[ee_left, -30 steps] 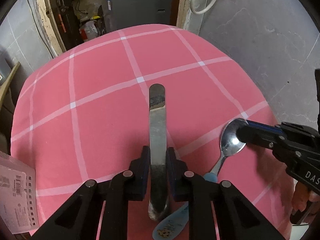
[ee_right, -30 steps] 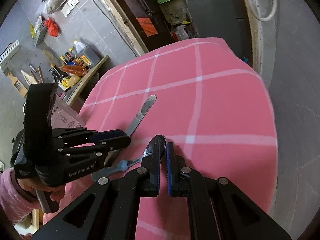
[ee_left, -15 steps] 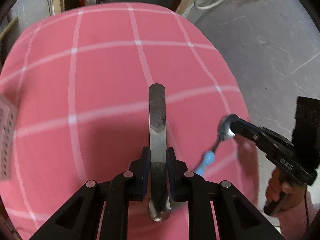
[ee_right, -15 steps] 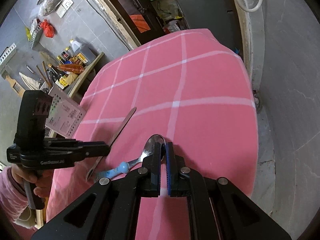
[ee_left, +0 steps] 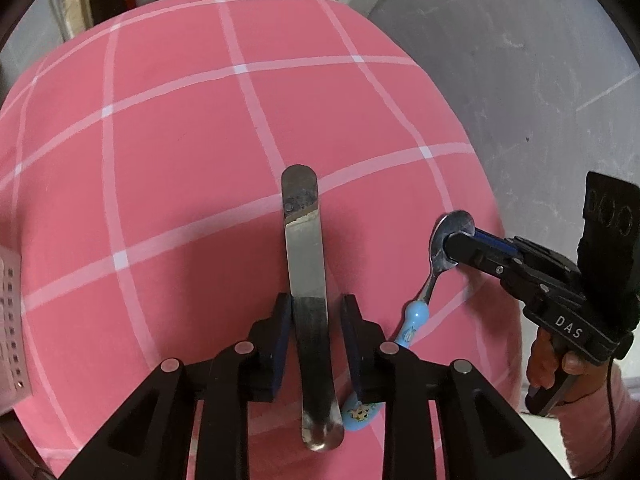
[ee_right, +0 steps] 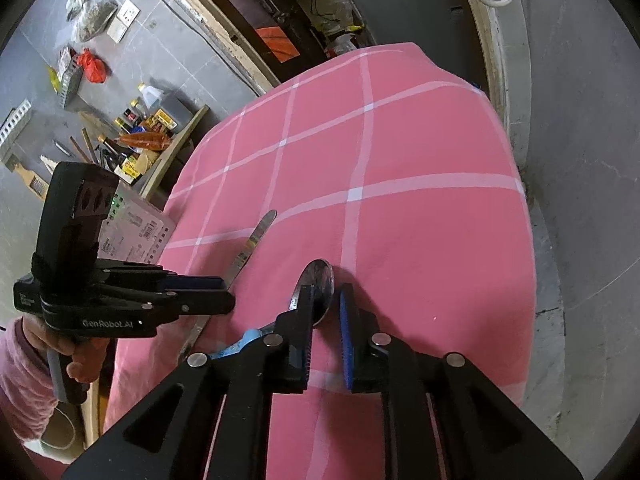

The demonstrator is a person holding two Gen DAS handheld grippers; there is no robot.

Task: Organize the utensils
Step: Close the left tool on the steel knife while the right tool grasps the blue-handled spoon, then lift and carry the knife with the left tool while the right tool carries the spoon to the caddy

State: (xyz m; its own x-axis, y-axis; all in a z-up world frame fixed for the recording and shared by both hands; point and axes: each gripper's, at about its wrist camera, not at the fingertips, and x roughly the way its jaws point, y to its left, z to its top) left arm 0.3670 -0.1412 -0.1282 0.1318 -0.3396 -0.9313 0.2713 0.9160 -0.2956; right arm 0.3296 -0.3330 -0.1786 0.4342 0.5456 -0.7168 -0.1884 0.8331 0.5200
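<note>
- Utensils, left wrist view: metal spatula [ee_left: 306, 264] lies flat on the pink checked bench [ee_left: 180, 168], handle toward 6 o'clock. Left gripper [ee_left: 316, 332] fingers [ee_left: 280, 332] are opening, straddling it with gaps both sides, apparently releasing it squared up.
- Right wrist view: blue-handled spoon [ee_right: 316, 292], bowl toward 12 o'clock, parallel at the spatula's 3 o'clock. Right gripper [ee_right: 326, 320] fingers [ee_right: 346, 332] are opening around the bowl, no longer pinching.

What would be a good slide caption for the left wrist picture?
Left gripper fingers opening around a metal knife on the pink checked cloth, beside the blue-handled spoon.
</note>
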